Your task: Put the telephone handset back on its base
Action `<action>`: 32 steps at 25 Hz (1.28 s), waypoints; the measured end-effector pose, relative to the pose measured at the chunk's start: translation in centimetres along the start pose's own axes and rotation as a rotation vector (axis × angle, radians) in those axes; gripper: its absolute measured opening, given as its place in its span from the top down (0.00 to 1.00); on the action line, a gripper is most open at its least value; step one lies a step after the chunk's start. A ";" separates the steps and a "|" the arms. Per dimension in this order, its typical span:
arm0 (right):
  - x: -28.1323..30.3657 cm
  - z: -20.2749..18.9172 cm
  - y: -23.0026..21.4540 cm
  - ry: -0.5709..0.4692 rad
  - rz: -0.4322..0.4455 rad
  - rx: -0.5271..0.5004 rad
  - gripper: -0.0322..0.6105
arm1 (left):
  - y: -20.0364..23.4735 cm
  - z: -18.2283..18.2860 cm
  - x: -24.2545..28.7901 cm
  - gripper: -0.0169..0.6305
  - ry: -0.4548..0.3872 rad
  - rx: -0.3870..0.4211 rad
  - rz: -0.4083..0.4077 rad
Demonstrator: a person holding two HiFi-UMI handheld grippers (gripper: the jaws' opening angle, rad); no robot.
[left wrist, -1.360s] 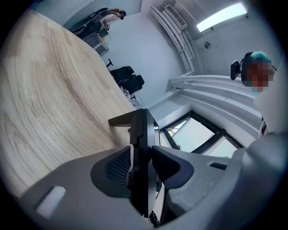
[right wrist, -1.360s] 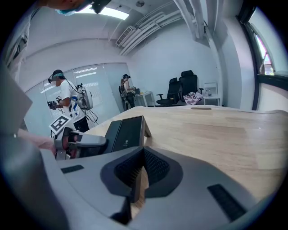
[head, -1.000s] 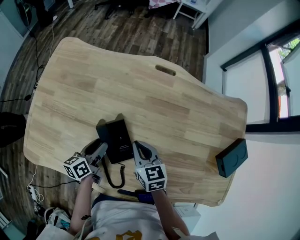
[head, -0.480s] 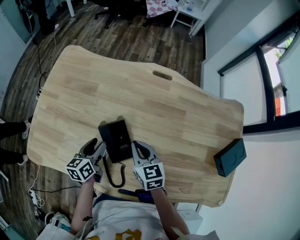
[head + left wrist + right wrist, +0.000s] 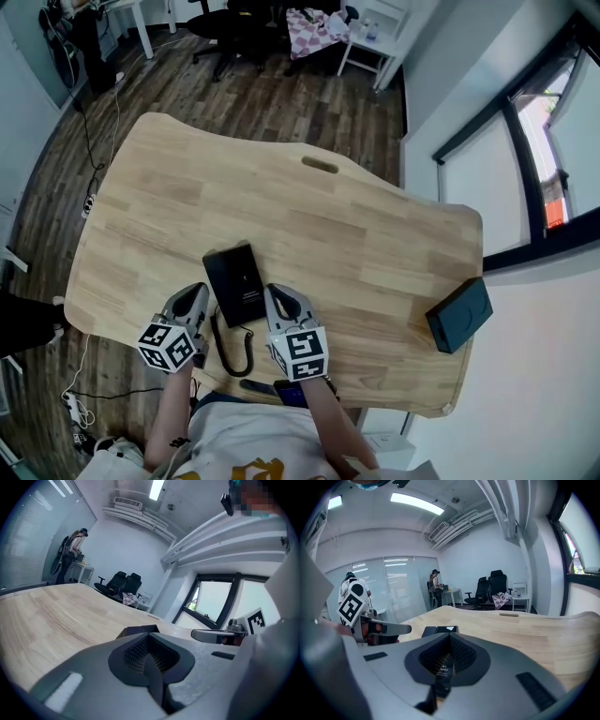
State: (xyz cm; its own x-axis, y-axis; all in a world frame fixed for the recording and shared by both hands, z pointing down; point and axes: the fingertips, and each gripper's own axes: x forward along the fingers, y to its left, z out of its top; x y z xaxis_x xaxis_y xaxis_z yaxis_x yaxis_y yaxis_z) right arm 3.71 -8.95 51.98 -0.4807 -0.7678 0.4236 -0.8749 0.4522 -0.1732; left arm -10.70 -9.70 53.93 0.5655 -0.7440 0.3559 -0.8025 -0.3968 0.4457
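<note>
The black telephone [image 5: 234,284] lies on the wooden table [image 5: 356,234] near its front edge. Its handset [image 5: 217,279] rests along the base's left side, and the coiled cord [image 5: 231,348] runs back toward me. My left gripper [image 5: 194,294] sits just left of the phone, shut and empty. My right gripper [image 5: 276,294] is just right of the phone with its jaws together and nothing in them. In the left gripper view the phone [image 5: 139,630] shows beyond the closed left gripper [image 5: 150,652]. The right gripper view shows the phone [image 5: 439,631] past the right gripper [image 5: 448,654].
A dark box [image 5: 462,315] sits at the table's right edge. A cable slot [image 5: 320,165] is cut near the far edge. A flat dark object [image 5: 270,386] lies at the front edge by my body. Office chairs [image 5: 246,17] stand on the floor beyond.
The left gripper, open beside the handset before, has drawn back toward me and shut. The handset now lies flush on the base. The right gripper stays in place.
</note>
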 end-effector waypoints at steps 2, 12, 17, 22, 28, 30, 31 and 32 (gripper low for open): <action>-0.6 0.4 0.2 -0.009 -0.001 -0.016 0.94 | -0.8 0.8 -0.4 0.97 -0.018 0.028 -0.008; -3.7 2.8 0.8 -0.090 -0.012 -0.037 0.94 | -3.6 3.2 -2.6 0.97 -0.071 0.088 0.001; -5.5 4.1 1.2 -0.121 -0.021 -0.045 0.94 | -5.8 5.2 -4.3 0.97 -0.120 0.154 -0.011; -7.5 5.7 1.4 -0.184 -0.034 -0.052 0.94 | -7.6 6.8 -5.7 0.97 -0.167 0.177 -0.031; -9.4 7.1 2.1 -0.223 -0.049 -0.077 0.94 | -9.6 7.9 -7.0 0.97 -0.208 0.177 -0.059; -9.7 7.1 2.3 -0.227 -0.050 -0.085 0.94 | -10.1 7.8 -7.2 0.97 -0.212 0.179 -0.066; -9.9 7.0 2.3 -0.226 -0.048 -0.090 0.94 | -10.3 7.8 -7.3 0.97 -0.214 0.183 -0.067; -10.1 7.0 2.5 -0.226 -0.044 -0.094 0.94 | -10.5 7.7 -7.4 0.97 -0.215 0.186 -0.066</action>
State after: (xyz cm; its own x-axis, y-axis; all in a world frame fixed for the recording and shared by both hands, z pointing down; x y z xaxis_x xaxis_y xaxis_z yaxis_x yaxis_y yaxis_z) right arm 6.00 -3.23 41.09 -0.4525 -0.8648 0.2177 -0.8910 0.4483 -0.0713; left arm -7.95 -4.16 40.29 0.5806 -0.8021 0.1399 -0.7974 -0.5255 0.2966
